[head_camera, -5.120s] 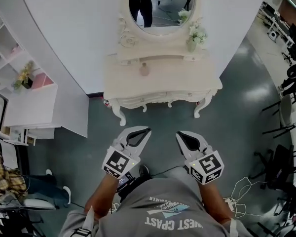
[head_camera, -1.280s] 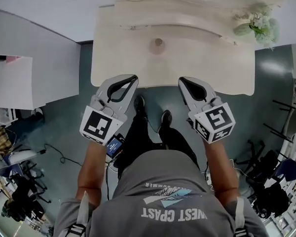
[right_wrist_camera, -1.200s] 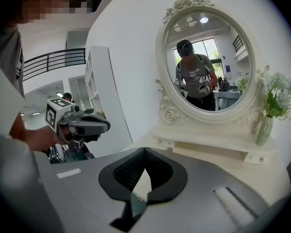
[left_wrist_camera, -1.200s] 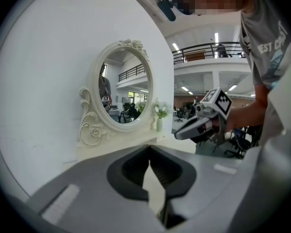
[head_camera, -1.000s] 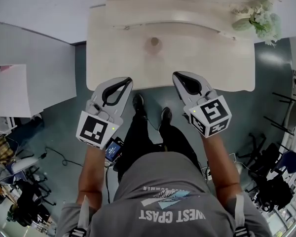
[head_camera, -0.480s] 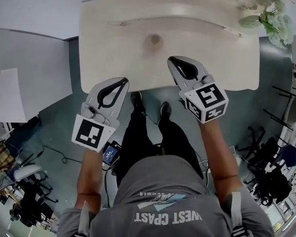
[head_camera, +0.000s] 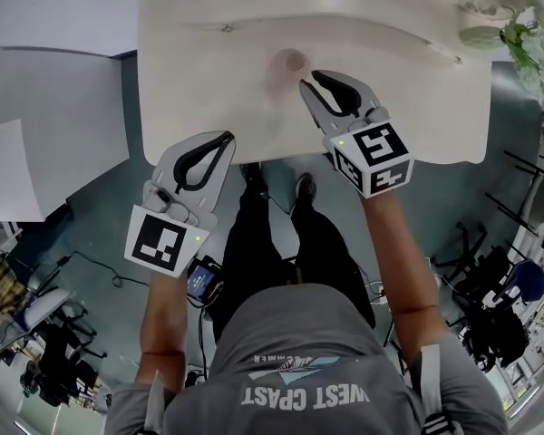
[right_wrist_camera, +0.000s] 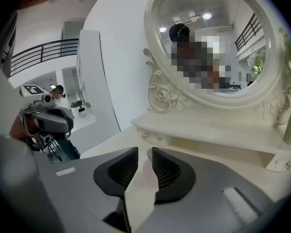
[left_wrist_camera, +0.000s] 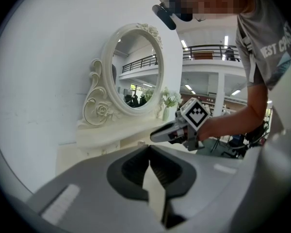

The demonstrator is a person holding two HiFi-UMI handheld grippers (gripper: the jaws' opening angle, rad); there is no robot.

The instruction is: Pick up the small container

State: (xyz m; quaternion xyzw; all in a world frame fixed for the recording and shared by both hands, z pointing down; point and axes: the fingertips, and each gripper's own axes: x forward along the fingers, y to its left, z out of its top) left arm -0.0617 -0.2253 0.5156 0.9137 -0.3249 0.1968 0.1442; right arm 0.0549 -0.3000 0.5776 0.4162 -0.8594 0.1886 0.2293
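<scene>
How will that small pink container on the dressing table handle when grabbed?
Probably light: the container looks tiny on the dressing table. It stands upright with a round body and smaller top, so a sideways nudge could tip it and let it roll. Its surface looks smooth, perhaps slippery; the material is unclear.

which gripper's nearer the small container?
Right. Right gripper, jaws just opening, empty, tips just short of the small container; left gripper back at the front edge of the table.
</scene>
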